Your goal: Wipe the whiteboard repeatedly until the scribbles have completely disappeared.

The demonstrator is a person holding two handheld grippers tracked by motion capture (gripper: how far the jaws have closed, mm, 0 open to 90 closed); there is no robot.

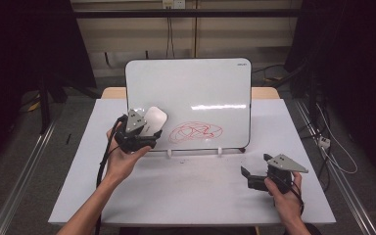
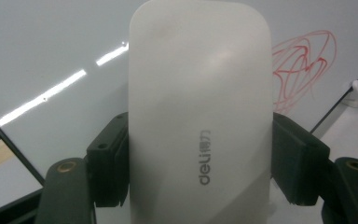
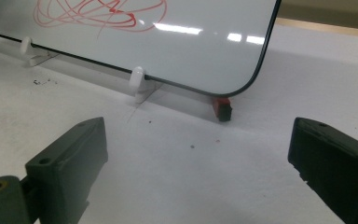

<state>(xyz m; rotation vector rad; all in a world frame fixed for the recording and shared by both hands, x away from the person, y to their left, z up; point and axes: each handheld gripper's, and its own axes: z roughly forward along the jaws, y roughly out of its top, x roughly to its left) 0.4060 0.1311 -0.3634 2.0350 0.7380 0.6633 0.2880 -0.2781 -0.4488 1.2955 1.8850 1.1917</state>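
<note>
- A whiteboard (image 1: 188, 93) stood propped up in the upper middle of the high view, on a white table (image 1: 191, 191). It leaned back and rested in two small white clips (image 3: 136, 79) along its bottom edge.
- A red scribble (image 1: 196, 131) sat low on the board, a little left of the middle of the frame. In the left gripper view the same scribble (image 2: 303, 70) showed at the right side.
- A small red and black piece (image 3: 222, 107) sat on the table under the board's rounded corner, near the middle of the right gripper view. I cannot tell what it was.
- The white eraser (image 2: 200, 112) was long and smooth with round ends. It had grey "deli" letters near its lower part.
- The left gripper (image 1: 144, 129) was at the left of the middle in the high view. Its two black jaws were squeezed on the sides of the eraser, one on each side. The eraser was held up at the board's lower left part, just left of the scribble. I cannot tell if it touched the board.
- The right gripper (image 1: 248, 177) was in the lower right of the high view, low over the table. Its jaws were spread wide apart and held nothing.
</note>
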